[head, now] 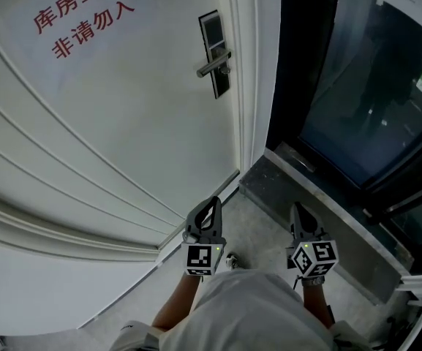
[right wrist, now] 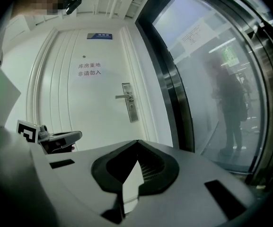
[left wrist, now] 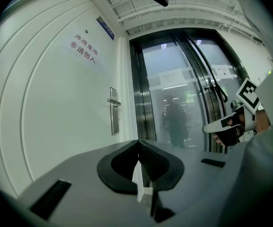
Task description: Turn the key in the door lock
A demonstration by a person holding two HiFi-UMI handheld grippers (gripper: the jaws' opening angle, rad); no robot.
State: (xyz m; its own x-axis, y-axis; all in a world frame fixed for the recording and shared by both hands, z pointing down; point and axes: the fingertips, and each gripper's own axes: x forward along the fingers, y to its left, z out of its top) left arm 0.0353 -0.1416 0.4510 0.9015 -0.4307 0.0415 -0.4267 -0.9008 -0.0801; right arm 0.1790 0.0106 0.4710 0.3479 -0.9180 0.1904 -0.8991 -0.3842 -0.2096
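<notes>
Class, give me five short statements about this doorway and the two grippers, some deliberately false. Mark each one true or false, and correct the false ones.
1. The white door has a lever handle on a dark lock plate. True.
2. The right gripper is touching the handle. False: it is held low, well away from the door.
3. The lettering on the door is red. True.
4. The left gripper holds a key in its jaws. False: its jaws are closed together with nothing between them.
5. Glass doors stand to the right of the white door. True.
</notes>
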